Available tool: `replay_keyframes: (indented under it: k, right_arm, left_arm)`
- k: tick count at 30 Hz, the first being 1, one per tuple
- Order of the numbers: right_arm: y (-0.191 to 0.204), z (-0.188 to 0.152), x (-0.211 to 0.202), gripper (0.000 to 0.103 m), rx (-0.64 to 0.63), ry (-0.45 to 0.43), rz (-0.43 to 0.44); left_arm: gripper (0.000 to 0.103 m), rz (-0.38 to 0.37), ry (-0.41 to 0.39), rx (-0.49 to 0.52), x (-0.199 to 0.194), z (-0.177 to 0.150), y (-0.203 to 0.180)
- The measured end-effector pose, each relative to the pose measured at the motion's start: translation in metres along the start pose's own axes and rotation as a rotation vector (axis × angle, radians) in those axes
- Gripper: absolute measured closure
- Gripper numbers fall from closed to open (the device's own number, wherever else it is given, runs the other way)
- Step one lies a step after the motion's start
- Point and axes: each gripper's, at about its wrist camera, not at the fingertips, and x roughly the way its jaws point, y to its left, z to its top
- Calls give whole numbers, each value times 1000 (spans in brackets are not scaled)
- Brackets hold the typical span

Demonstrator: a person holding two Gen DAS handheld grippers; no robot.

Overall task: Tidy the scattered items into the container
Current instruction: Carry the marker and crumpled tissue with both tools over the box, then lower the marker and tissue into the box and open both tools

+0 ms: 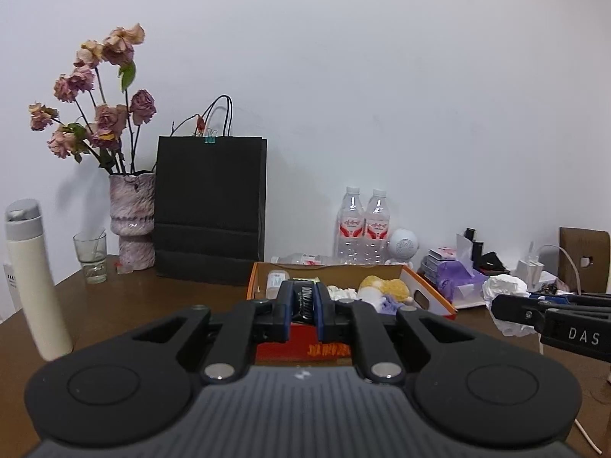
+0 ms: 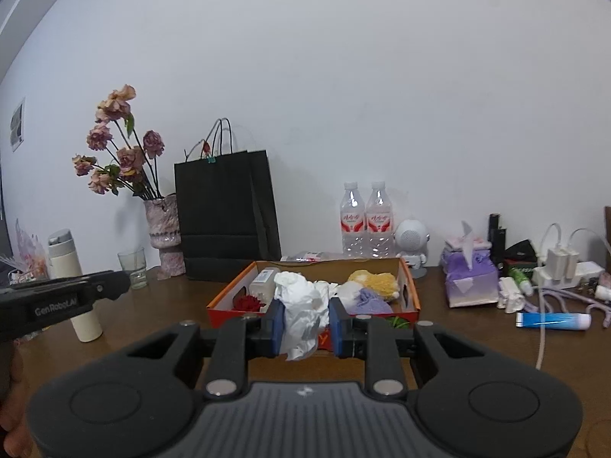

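Two grips | left hand-held gripper (image 1: 301, 305): black item, print blurred | box (image 1: 427, 286) partly hidden

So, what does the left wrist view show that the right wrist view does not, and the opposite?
Only the left wrist view shows the left gripper shut on a flat black item with white lettering, and a brown cardboard piece at the far right.

Only the right wrist view shows the right gripper shut on crumpled white paper, and a blue tube lying on the table.

Both show the orange box, black bag, vase of flowers and two water bottles.
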Motion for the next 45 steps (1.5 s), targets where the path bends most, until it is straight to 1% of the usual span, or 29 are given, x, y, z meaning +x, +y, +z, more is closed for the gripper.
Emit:
replay_keyframes:
  k: [5, 10, 16, 23, 27, 31, 36, 38, 41, 45]
  right_arm:
    - [-8, 17, 45, 80, 9, 26, -7]
    - [-17, 26, 92, 80, 3, 75, -24]
    - [-32, 29, 147, 80, 24, 166, -13]
    - [-45, 32, 208, 80, 29, 252, -10]
    - [-51, 35, 243, 80, 27, 318, -20]
    - [-57, 34, 276, 80, 55, 395, -22]
    - [-66, 30, 316, 80, 94, 495, -30]
    - [-66, 29, 327, 80, 97, 525, -36]
    - [-63, 27, 344, 80, 81, 571, -48]
    - [-64, 24, 363, 79, 102, 644, -40]
  left_arm:
    - [91, 3, 45, -8, 47, 7, 0]
    - [91, 8, 109, 3, 91, 7, 0]
    - [91, 8, 235, -7, 148, -1, 5]
    - [91, 12, 311, 14, 207, 0, 4]
    - [90, 19, 362, 15, 242, 0, 3]
    - [90, 29, 417, 27, 274, -1, -1]
    - [90, 16, 494, 15, 311, 0, -3]
    - [90, 25, 525, 23, 324, -2, -3]
    - [90, 14, 571, 21, 337, -6, -4]
    - [90, -1, 614, 35, 346, -12, -6]
